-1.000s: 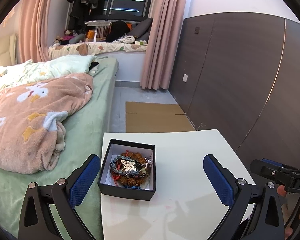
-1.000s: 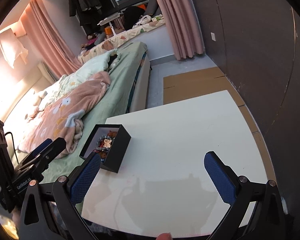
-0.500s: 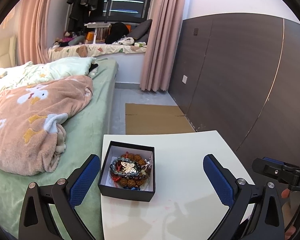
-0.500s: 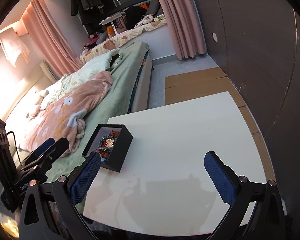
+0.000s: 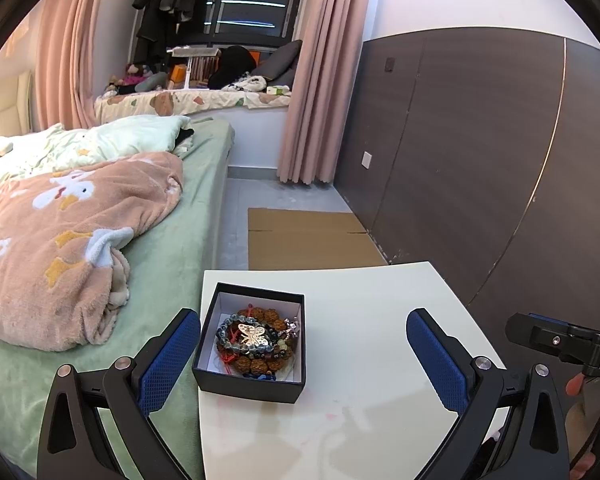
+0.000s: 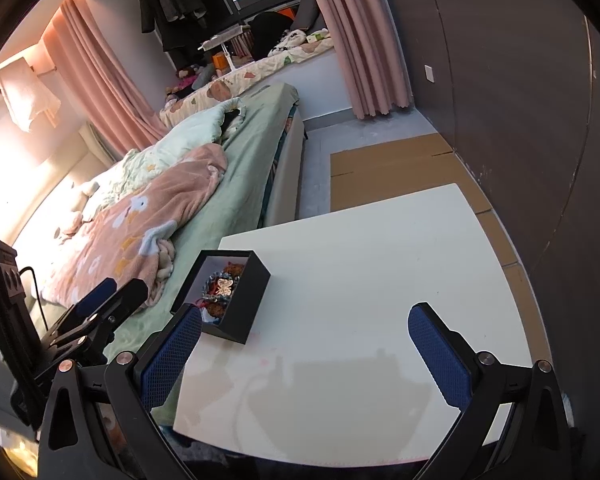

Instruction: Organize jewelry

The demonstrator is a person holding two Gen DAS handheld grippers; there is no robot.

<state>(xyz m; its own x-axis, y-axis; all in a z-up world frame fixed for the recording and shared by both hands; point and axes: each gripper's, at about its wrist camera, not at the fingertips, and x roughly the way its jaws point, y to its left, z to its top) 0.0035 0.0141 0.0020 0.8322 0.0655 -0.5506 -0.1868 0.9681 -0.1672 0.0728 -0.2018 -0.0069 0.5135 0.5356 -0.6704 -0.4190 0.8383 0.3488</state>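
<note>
A black open box (image 5: 249, 381) with a white lining stands near the left edge of a white table (image 5: 364, 312). It holds a heap of bead bracelets with a gold butterfly pendant (image 5: 253, 335) on top. My left gripper (image 5: 302, 354) is open and empty just short of the box, its left finger beside the box's left wall. In the right wrist view the box (image 6: 242, 306) sits just beyond the left finger of my right gripper (image 6: 304, 350), which is open and empty above the table (image 6: 380, 272).
A bed with a green sheet and a pink blanket (image 5: 60, 240) runs along the table's left side. Brown cardboard (image 5: 308, 240) lies on the floor beyond the table. A dark panelled wall (image 5: 480, 152) is on the right.
Both grippers have drifted slightly; the box sits a little closer in the right wrist view. Both stay open and empty.
</note>
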